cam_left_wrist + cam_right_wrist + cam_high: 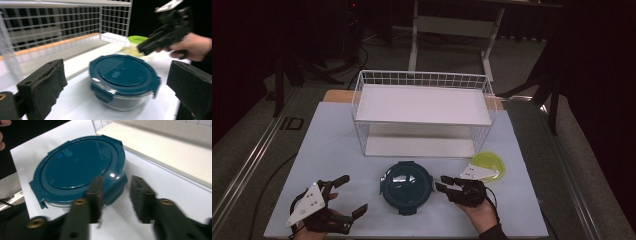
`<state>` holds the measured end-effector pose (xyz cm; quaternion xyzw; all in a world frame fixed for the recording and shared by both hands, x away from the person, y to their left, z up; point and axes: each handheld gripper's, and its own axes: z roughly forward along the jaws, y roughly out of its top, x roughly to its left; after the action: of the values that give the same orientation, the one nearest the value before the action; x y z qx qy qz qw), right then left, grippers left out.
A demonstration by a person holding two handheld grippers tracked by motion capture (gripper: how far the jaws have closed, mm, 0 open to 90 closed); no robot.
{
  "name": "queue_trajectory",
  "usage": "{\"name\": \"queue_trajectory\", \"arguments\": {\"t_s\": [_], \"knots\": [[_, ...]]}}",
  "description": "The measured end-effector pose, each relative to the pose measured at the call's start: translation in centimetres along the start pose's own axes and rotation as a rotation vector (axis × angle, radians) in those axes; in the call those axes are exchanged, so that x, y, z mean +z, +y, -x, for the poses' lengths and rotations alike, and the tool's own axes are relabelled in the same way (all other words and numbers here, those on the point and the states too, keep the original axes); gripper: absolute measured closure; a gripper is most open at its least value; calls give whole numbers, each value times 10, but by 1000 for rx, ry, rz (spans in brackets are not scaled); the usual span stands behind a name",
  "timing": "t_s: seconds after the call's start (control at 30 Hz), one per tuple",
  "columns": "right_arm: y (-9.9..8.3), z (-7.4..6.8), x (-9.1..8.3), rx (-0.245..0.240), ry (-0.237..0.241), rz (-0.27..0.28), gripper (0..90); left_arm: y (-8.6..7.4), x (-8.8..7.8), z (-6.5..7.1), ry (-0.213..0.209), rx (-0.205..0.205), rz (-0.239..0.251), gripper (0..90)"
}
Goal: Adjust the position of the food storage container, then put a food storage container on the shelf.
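Both tongs hover low over the white worktop point(337, 150): left tongs point(349, 196) gape wide, right tongs point(443, 183) stand part open, gripping nothing. Between them sits the teal-lidded glass container point(406, 187), just beside the right tongs' tips. Beyond stands a wire rack point(422, 112); a green lid point(490, 162) lies behind the right tongs.

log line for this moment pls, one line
stage: approach | left claw: open, left of container, apart | right claw: open, at right latch of teal-lidded container, nothing gripped | wire rack: behind

Left black two-jaw gripper point(346, 196) gapes wide near the table's front edge; right black gripper point(441, 183) half parted, level.
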<state>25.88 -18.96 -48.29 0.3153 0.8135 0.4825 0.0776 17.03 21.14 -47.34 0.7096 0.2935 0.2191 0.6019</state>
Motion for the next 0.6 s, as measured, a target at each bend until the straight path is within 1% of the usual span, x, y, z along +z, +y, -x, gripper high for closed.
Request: {"name": "queue_trajectory", "arguments": {"t_s": [0.03, 0.07, 0.1, 0.13, 0.17, 0.2, 0.23, 0.27, 0.3, 0.33, 0.37, 0.43, 0.47, 0.5, 0.53, 0.57, 0.6], "knots": [[1, -2, -1, -10, -4, 9, 476, 2, 0, 0, 3, -10, -2, 21], [2, -3, -2, -10, 0, 17, 424, 4, 2, -1, 1, -31, -16, 21], [2, -3, -2, -10, 0, 17, 424, 4, 2, -1, 1, -31, -16, 20], [5, -5, -4, -14, 4, 33, 292, 6, 4, -2, -14, -46, -37, 20], [7, -7, -5, -21, 8, 39, 204, 7, 5, -2, -24, -64, -61, 19], [8, -8, -6, -32, 12, 40, 159, 9, 8, -4, -37, -82, -80, 19], [9, -10, -8, -34, 1, 54, 155, 11, 10, -5, -51, -100, -99, 19], [10, -10, -9, -24, -8, 70, 139, 12, 12, -6, -63, -117, -112, 14], [11, -11, -10, -26, -13, 78, 132, 14, 15, -7, -76, -126, -126, 9], [12, -12, -12, -36, -30, 88, 148, 15, 18, -8, -86, -135, -142, 6], [13, -13, -13, -40, -33, 87, 146, 17, 22, -9, -92, -139, -161, 2], [15, -12, -15, -26, -6, 102, 167, 18, 29, -11, -106, -152, -194, 0], [15, -13, -16, -32, -12, 113, 186, 18, 33, -12, -105, -164, -214, 0], [16, -14, -17, -51, -29, 123, 196, 18, 37, -14, -119, -186, -235, 0], [16, -13, -19, -50, -22, 137, 196, 18, 40, -16, -127, -212, -251, 0], [16, -12, -20, -32, -6, 157, 196, 17, 43, -18, -126, -234, -261, 0], [16, -10, -21, -11, 1, 159, 195, 16, 46, -20, -130, -254, -273, 0]]}}
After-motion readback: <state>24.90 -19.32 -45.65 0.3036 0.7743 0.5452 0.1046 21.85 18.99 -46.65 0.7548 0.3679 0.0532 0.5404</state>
